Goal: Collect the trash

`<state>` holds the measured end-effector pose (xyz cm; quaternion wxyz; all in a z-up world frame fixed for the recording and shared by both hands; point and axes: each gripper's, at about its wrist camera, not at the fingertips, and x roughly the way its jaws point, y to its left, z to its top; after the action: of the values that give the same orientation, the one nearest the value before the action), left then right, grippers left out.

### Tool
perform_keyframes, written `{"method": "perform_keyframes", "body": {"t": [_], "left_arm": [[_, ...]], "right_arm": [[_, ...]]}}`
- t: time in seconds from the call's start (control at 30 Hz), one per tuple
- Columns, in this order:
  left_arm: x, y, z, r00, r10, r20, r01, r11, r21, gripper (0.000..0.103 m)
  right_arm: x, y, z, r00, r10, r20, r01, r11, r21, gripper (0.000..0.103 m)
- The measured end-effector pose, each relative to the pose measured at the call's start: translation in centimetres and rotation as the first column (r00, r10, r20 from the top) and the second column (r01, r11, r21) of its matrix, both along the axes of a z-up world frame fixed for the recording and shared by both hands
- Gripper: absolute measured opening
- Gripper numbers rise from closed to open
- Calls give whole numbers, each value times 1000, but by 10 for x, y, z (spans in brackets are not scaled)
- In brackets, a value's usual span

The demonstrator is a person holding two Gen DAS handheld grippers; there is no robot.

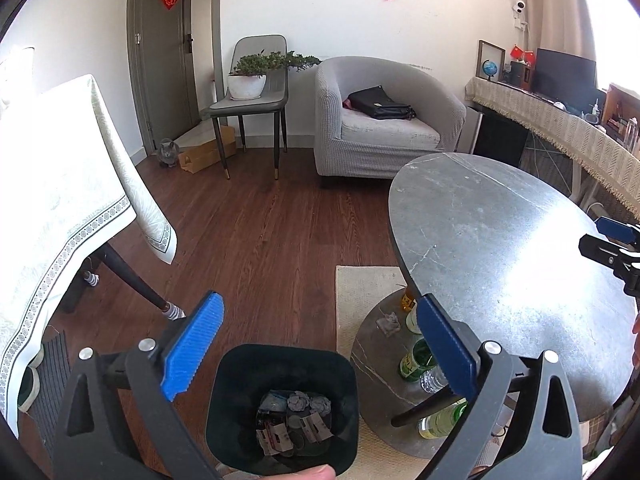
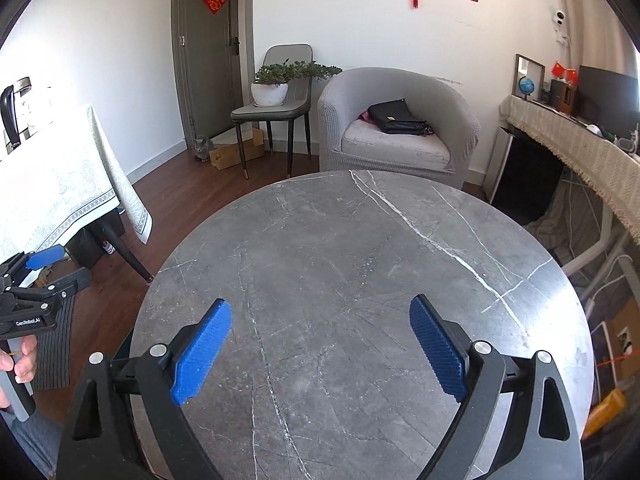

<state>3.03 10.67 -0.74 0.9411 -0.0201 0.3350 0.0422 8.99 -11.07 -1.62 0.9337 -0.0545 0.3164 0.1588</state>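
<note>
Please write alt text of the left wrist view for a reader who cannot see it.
The open left gripper hangs above a black trash bin on the wooden floor; crumpled paper and wrappers lie inside. Right of it stands a round grey marble table, with green bottles on its lower shelf.

Left tool [image 1: 320, 344] spread wide above bin [image 1: 224, 400] (crumpled trash [image 1: 294, 420] inside).
</note>
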Motion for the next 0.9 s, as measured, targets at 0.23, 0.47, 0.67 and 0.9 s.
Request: {"method": "perform_keyframes", "body": {"t": [0.23, 0.47, 0.67, 0.9], "left_arm": [[1, -5, -2, 1000, 6, -20, -6, 1000, 1, 99], [-1, -9, -3, 1000, -7, -22, 7, 1000, 9, 99], [1, -12, -5, 999, 2, -36, -2, 1000, 25, 99], [3, -13, -5, 999, 0, -42, 1, 1000, 18, 99]], "right_arm": [[-1, -7, 0, 1000, 6, -9, -6, 1000, 6, 93], [-4, -5, 1, 1000, 21, -12, -21, 1000, 11, 93], [-5, -3, 1, 1000, 28, -11, -28, 999, 15, 93], [-5, -3, 1, 999, 29, -16, -28, 999, 17, 93]]}}
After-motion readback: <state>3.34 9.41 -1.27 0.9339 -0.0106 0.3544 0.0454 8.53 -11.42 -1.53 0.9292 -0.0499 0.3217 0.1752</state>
